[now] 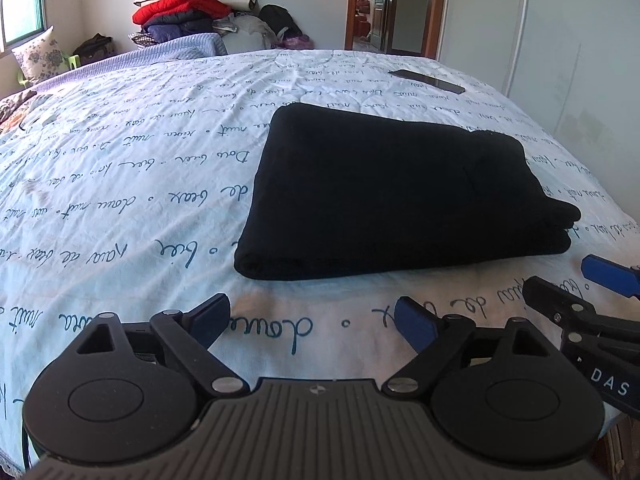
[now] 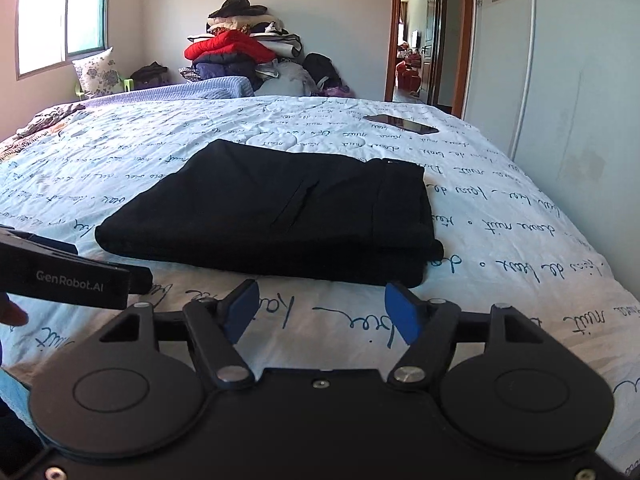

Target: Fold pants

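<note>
While the black pants (image 1: 384,196) lie folded in a neat pile in the middle of the bed (image 1: 120,200), both claws sit just in front of them with nothing inside. The left gripper (image 1: 310,320) stands wide apart over the sheet. The right gripper (image 2: 320,316) is a bit less wide — also holding nothing. The pants look soft and floppy (not heavy, I think), so the layers could slide apart if pulled by one corner. The thick folded edge nearest the claws looks like the best place to pinch — one claw near each end.
</note>
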Demonstrator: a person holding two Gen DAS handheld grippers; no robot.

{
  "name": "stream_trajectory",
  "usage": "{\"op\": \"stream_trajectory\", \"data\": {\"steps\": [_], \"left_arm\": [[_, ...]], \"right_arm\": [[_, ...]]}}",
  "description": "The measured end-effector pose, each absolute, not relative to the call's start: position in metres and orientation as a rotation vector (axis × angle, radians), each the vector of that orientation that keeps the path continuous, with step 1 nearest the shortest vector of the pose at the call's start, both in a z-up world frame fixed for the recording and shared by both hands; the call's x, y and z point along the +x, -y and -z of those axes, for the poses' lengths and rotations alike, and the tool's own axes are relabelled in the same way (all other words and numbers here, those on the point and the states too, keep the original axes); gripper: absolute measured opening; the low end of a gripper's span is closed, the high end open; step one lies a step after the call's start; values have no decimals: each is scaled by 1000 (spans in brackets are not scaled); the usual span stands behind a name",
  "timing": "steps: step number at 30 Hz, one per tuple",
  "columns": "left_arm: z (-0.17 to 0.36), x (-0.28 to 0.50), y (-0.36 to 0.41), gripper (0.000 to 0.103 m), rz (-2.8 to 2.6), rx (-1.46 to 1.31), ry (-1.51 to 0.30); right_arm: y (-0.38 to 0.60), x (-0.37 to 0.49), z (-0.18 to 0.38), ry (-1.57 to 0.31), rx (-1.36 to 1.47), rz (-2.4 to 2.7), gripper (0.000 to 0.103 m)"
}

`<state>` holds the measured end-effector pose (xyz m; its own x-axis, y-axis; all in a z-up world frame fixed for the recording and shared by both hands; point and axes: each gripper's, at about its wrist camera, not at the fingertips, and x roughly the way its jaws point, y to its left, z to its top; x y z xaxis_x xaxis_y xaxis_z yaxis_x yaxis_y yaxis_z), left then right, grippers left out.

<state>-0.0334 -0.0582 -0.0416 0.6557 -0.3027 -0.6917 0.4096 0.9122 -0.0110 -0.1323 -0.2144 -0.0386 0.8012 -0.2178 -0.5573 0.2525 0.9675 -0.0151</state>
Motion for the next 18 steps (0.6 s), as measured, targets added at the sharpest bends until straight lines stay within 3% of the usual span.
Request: {"op": "stream_trajectory", "data": {"steps": [6, 18], "left_arm": [[43, -41, 55, 87, 391, 175, -739], [44, -42, 57, 91, 379, 183, -754]], "right_arm": [[210, -134, 39, -592, 55, 246, 70], [210, -134, 43, -607, 76, 240, 71]]}}
